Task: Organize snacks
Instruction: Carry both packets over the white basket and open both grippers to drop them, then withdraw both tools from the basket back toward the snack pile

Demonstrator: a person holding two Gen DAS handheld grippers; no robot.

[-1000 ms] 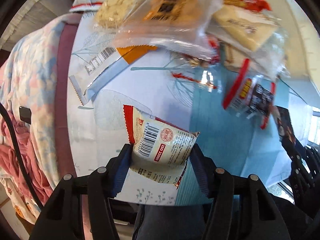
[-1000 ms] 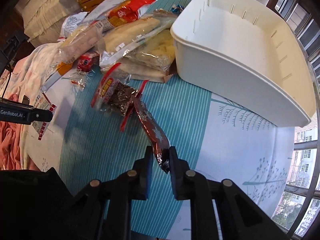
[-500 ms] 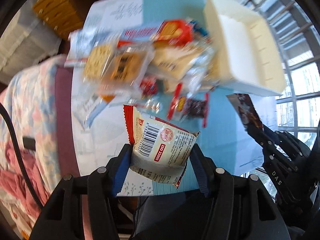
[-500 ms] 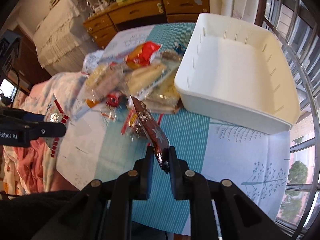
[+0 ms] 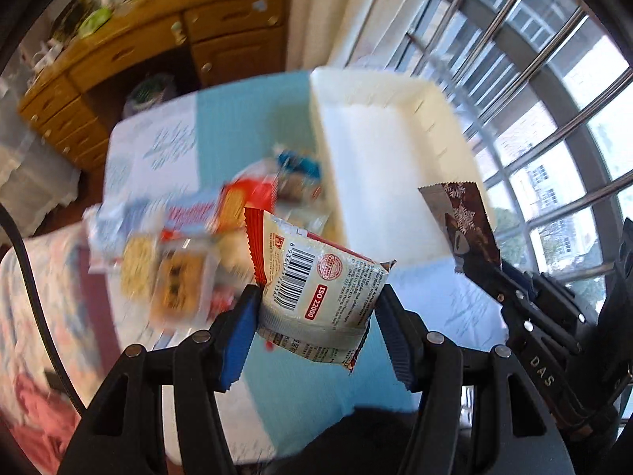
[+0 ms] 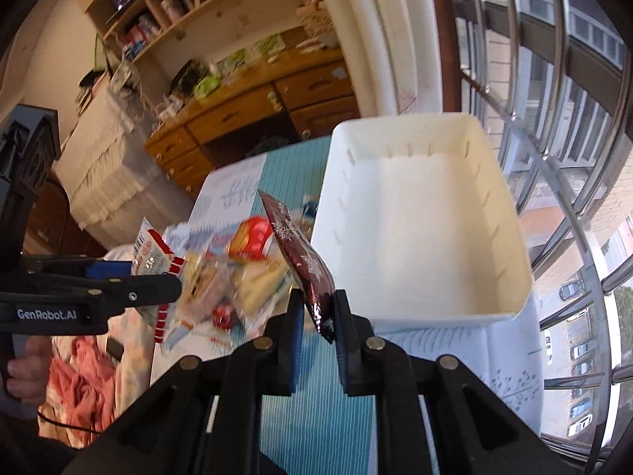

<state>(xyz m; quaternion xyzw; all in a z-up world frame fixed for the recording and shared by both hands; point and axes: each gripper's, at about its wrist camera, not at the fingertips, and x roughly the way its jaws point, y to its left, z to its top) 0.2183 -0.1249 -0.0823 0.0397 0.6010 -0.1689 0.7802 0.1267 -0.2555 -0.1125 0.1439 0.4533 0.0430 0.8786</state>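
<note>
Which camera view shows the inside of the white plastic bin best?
The right wrist view: the white plastic bin appears sharp, with its bare floor and slotted walls visible. In the left wrist view it is blurred and seen more obliquely.

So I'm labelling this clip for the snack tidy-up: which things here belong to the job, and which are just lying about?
Part of the job:
- left gripper, shut on the white packet
- right gripper, shut on the brown packet
- white bin, nothing in it
- snack pile on the table

Just lying about:
- wooden dresser
- bookshelf
- pink cloth
</note>
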